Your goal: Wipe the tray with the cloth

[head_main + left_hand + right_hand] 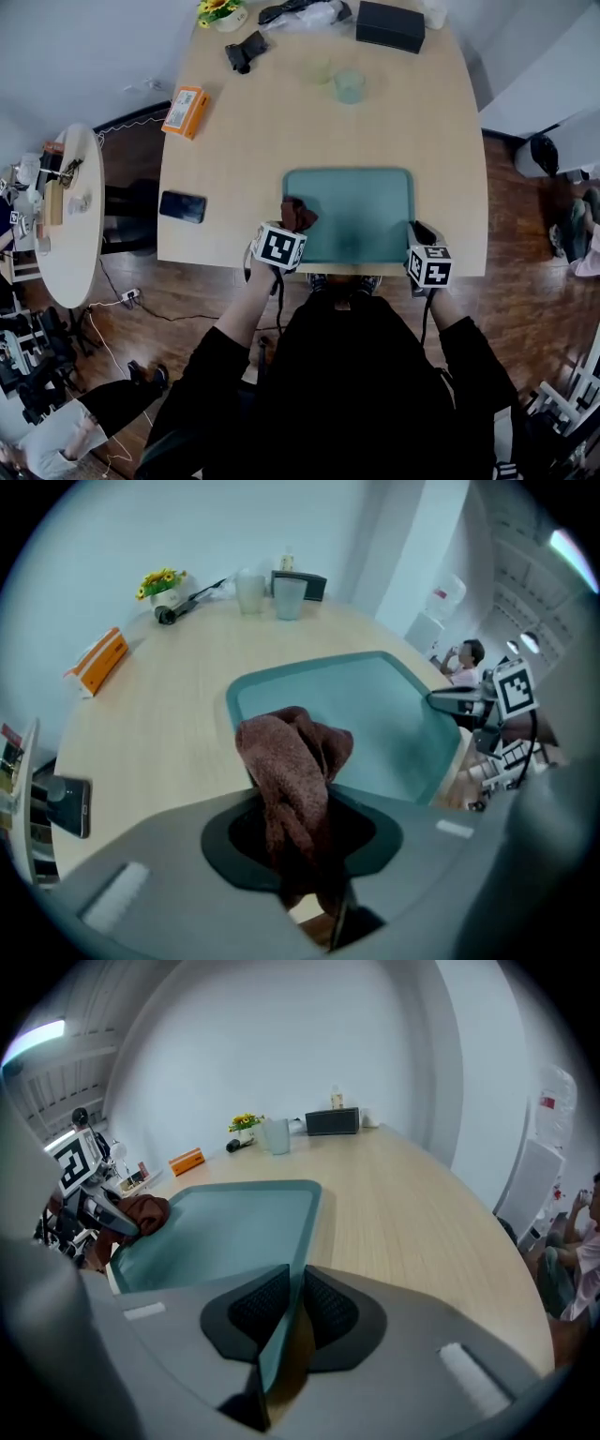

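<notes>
"The tray (361, 211): where was it found?"

"At the near edge of the wooden table (281, 122), just in front of the person. Its long axis was laid left to right, from one tool to the other."

"And how were the tongs set?"

"The right gripper (419, 232) was seen clamped on the tray's near right rim, with the thin teal edge pinched between narrow jaws. The left gripper (292, 225) was closed on the brown cloth (298, 214), which was bunched up and stuck out past the jaws."

"Which way was the tray's floor placed from the cloth?"

"To the right and a little farther off. The cloth was held at the near left corner, though contact with the surface could not be made out. The wiping is judged to fall to the left hand, since the whole floor was spread rightward from it toward the pinched rim."

"How was the tray seen to look?"

"Teal, shallow and round-cornered, with a low raised rim. Nothing was seen lying in it, and a faint darker patch was noticed near the middle. Beyond it, a pale tumbler (350, 86) and an orange box (186, 112) were left well apart."
</notes>
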Tool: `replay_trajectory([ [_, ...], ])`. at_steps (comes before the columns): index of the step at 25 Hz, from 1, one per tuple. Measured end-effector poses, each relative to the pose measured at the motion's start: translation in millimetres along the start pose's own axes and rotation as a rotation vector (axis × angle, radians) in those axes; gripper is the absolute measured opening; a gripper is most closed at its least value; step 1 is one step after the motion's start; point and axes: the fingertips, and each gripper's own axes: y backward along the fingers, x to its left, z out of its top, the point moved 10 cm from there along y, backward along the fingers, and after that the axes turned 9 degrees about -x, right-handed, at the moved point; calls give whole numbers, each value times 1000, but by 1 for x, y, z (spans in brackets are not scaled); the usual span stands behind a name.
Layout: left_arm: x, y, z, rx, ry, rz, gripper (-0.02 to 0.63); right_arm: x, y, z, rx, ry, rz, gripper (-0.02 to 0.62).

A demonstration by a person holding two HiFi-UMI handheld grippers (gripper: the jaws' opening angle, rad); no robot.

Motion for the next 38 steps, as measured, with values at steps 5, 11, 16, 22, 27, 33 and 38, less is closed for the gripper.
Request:
replay_trajectory([
  [5,-59,-25,8,35,-10,-117,87,3,0,-2,-4,-9,-9,51],
  [11,-173,-61,57,11,-286,-296,88,7,1,-1,-9,-8,-8,51],
  [16,-220,-78,62,10,-210,-404,91,0,1,2,-3,-34,-6,32],
  [22,-207,-75,74,2,-306,-377,91,2,6,1,-12,-12,-21,34],
  [27,-158,-94,149,-87,-305,-260,91,7,6,1,-14,14,-10,35],
  [33,-178,-115,201,-15,-676,-290,91,8,2,2,-21,36,0,38],
  [38,-190,-103,150,90,-564,-406,89,4,4,0,-6,18,15,38],
])
